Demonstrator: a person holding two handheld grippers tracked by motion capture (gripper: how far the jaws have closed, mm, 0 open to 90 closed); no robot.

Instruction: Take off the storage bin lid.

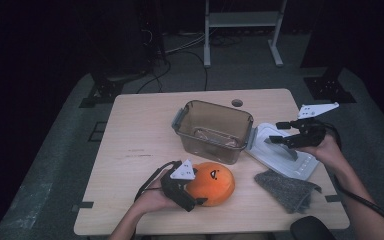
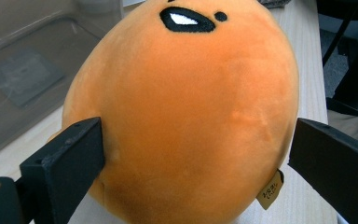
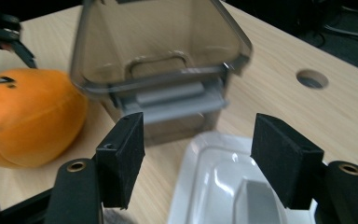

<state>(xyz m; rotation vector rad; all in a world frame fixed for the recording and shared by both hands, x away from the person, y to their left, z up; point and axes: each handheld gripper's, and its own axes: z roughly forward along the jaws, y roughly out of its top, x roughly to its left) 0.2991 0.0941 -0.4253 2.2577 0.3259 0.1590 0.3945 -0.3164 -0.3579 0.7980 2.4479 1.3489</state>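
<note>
Orange round plush (image 2: 182,116) | left gripper (image 1: 192,192) jaws straddle it | right gripper (image 3: 198,161) spread

Orange plush toy (image 2: 182,116) is running off the left gripper view at 12 and 6 o'clock; its tag (image 2: 270,189) print is staying illegible.

One table (image 1: 130,150). On it: one clear brown-tinted container (image 1: 213,131), no lid on. One clear lid (image 1: 281,156), just right of the container. One orange plush toy (image 1: 211,183), in front of the container. One grey cloth (image 1: 287,190), front-right of the container. Two grippers: left gripper (image 1: 192,192), right gripper (image 1: 279,132). One cable hole (image 1: 237,103), behind the container.
</note>
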